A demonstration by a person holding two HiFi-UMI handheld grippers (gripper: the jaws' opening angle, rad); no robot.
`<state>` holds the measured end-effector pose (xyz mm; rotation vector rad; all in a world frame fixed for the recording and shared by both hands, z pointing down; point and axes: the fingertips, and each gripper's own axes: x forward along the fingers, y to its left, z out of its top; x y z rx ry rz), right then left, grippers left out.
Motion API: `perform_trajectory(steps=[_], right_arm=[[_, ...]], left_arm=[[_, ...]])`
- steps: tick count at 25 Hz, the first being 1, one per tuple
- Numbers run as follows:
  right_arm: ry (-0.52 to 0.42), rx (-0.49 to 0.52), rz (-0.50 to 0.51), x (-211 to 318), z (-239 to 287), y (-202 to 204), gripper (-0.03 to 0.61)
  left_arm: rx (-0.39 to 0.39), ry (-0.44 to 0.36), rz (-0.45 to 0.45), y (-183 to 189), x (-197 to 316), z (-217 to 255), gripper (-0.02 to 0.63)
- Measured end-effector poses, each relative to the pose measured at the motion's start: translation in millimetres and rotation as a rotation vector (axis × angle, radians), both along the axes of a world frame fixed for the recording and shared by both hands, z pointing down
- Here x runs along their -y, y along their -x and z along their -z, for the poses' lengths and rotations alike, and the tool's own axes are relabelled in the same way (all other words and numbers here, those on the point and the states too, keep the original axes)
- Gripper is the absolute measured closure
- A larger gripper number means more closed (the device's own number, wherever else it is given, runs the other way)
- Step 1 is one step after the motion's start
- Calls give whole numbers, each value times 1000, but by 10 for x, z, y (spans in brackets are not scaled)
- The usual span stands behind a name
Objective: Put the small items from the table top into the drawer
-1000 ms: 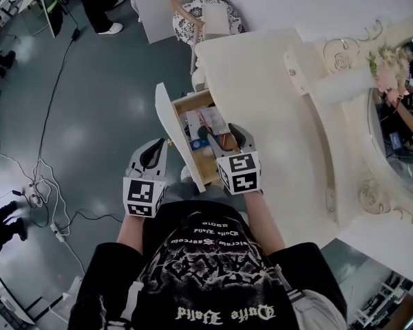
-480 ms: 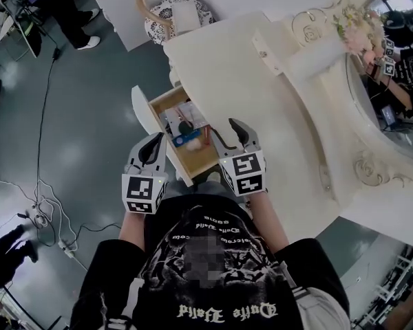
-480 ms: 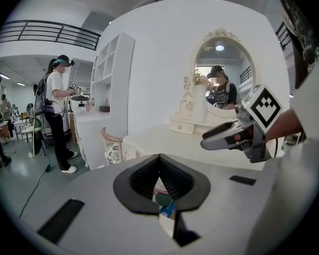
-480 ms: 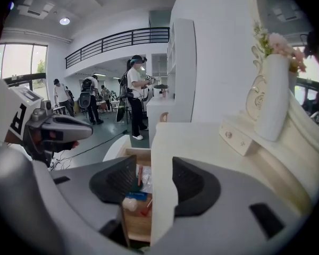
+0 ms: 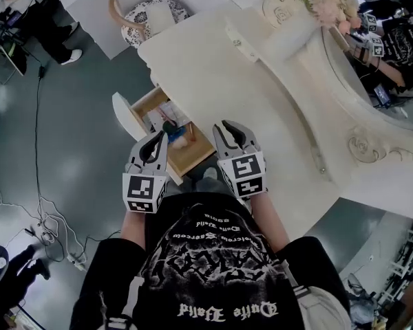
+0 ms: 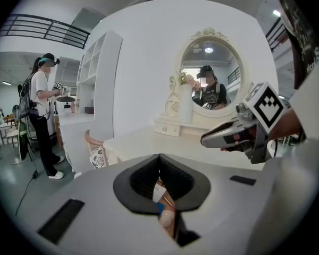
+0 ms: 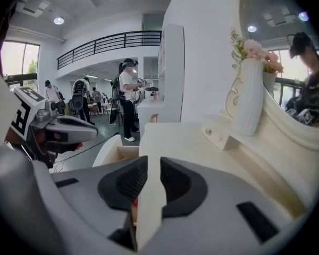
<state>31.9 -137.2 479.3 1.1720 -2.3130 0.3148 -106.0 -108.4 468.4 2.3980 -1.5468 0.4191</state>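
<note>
The wooden drawer (image 5: 127,113) stands pulled out from the cream dressing table (image 5: 261,108). Several small items lie in it, among them a blue one (image 5: 177,133). My left gripper (image 5: 160,139) hovers over the drawer's near end, shut and empty; through the gap under its pads (image 6: 159,158) the drawer's contents show. My right gripper (image 5: 224,126) hangs over the table's front edge just right of the drawer. Its jaws (image 7: 149,161) are closing with a narrow gap and nothing between them. Each gripper shows in the other's view: the right gripper (image 6: 231,137) and the left gripper (image 7: 69,129).
A vase of flowers (image 5: 310,5), a small drawer box (image 5: 242,38) and an oval mirror (image 5: 385,67) line the table's back. A wicker chair (image 5: 134,12) stands beyond the table's far end. Cables (image 5: 48,232) trail on the grey floor at the left. People stand farther off.
My right gripper has come out of the drawer, moved right to the table's edge, and its wide jaws have narrowed. The left gripper has stayed by the drawer.
</note>
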Motion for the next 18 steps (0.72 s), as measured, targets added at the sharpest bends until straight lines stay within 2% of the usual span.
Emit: perform_trajectory(steps=[5, 11, 18], right_arm=[[-17, 26, -15, -39, 31, -142, 508], [-47, 20, -56, -63, 69, -321, 558], [-51, 20, -73, -110, 65, -451, 569]], left_arm=[[-4, 0, -38, -179, 18, -10, 598], [-5, -2, -81, -353, 45, -6, 598], [-2, -2, -120, -509, 78, 6, 598]])
